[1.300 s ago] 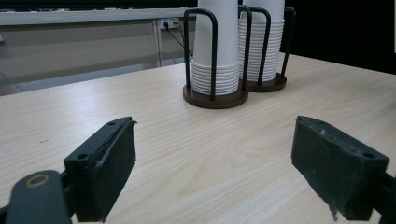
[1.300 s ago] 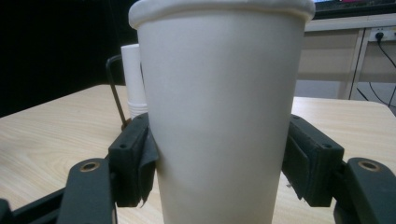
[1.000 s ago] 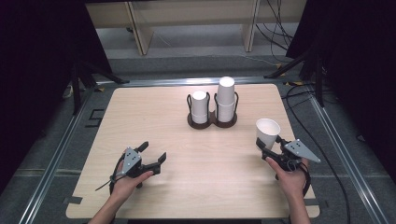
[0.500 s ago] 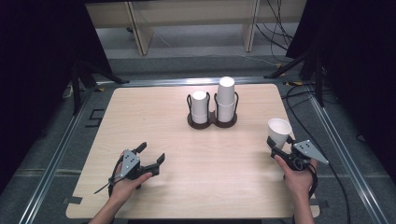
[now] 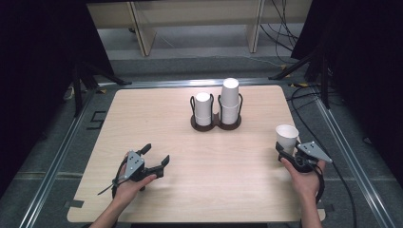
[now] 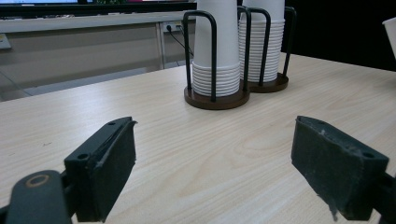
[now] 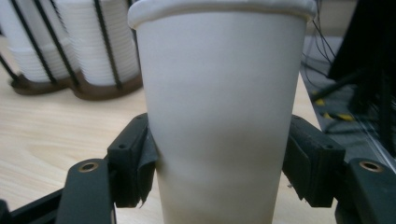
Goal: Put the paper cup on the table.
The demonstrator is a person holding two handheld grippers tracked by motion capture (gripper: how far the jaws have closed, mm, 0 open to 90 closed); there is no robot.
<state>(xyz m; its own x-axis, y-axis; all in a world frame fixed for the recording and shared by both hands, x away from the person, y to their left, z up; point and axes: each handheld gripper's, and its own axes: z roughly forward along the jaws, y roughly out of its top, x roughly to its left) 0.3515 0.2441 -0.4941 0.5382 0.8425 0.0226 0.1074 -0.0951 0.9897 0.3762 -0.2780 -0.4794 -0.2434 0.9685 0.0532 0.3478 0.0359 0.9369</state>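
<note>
A white paper cup [image 5: 286, 135] stands upright near the table's right edge, and my right gripper [image 5: 286, 149] is shut on its lower half. In the right gripper view both pads [image 7: 145, 161] press the sides of the cup [image 7: 219, 102]; its base is hidden, so I cannot tell whether it rests on the table. My left gripper [image 5: 156, 154] lies low at the front left, open, with bare wood between its jaws [image 6: 215, 158]. A black wire holder [image 5: 216, 125] on a brown base stands at the table's middle back with two stacks of white cups [image 5: 230, 99].
The light wooden table [image 5: 142, 114] has a metal frame around it. Cables [image 5: 304, 95] trail on the floor to the right. The cup holder [image 6: 217, 99] stands ahead of the left gripper, a little to the right. Shelving stands beyond the far edge.
My right gripper has carried the cup to the right, toward the table's right edge. The left gripper has stayed where it was.
</note>
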